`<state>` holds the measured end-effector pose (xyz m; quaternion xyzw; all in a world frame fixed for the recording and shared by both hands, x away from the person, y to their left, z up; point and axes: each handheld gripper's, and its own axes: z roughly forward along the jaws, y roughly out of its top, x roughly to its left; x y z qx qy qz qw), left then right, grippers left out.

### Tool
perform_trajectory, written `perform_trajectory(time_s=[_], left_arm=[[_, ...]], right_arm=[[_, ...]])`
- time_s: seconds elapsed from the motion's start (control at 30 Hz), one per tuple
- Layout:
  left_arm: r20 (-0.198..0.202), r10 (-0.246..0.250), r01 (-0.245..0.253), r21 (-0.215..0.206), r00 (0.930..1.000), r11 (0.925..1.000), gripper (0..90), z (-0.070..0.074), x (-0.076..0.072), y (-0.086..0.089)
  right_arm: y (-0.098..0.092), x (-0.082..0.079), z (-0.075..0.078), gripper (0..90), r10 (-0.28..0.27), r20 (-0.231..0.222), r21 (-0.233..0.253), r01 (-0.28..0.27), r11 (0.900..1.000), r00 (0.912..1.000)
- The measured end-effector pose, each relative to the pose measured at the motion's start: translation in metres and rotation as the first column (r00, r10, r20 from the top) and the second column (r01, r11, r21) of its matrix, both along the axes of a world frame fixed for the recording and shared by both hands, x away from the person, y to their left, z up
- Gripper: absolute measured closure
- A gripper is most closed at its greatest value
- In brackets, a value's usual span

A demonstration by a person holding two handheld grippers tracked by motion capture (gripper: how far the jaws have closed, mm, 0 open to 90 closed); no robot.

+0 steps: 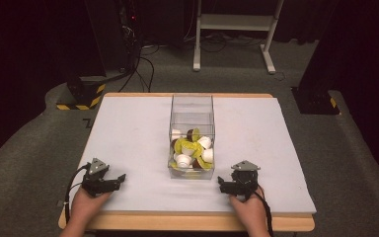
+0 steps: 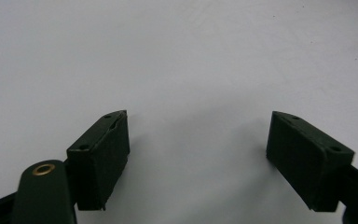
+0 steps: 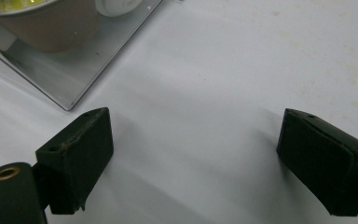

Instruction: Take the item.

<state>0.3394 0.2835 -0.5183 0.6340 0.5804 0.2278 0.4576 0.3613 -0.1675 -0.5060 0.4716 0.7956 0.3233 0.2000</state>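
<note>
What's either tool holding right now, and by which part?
Nothing. The left tool and right tool both have jaws spread over bare table cover; the clear box of cups is untouched.

You have a clear plastic box standing upright, open-topped, at the middle of the tabletop. Its near half holds a loose heap of small capsules, white, brown and yellow-green, lying tilted every way.
</note>
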Motion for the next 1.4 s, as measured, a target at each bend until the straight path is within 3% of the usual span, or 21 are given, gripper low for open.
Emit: perform_trajectory(time_s=[0.33, 1.0, 1.1, 1.4], left_arm=[[0.005, 0.012, -0.012, -0.020, 0.9999, 0.9997, 21.4, -0.0003, 0.0005, -0.0012], [0.000, 0.007, -0.007, -0.003, 1.0000, 1.0000, 20.8, 0.0000, 0.0002, -0.0007], [0.003, 0.027, -0.027, -0.027, 0.9996, 0.9993, 20.9, 0.0003, 0.0012, -0.0024], [-0.005, -0.003, 0.003, -0.034, 1.0000, 0.9994, 21.0, 0.0023, 0.0014, -0.0003]], right_arm=[[-0.0004, 0.0003, -0.0002, 10.0, 0.003, -0.003, 0.006, -0.003, 1.000, 1.0000], [-0.0004, 0.0002, -0.0001, 10.0, 0.004, -0.005, 0.006, -0.004, 1.000, 1.0000], [-0.0004, 0.0003, -0.0001, 10.0, 0.004, -0.003, 0.005, -0.004, 1.000, 1.0000], [-0.0004, 0.0003, 0.0000, 10.1, 0.004, -0.004, 0.005, -0.004, 1.000, 1.0000]])
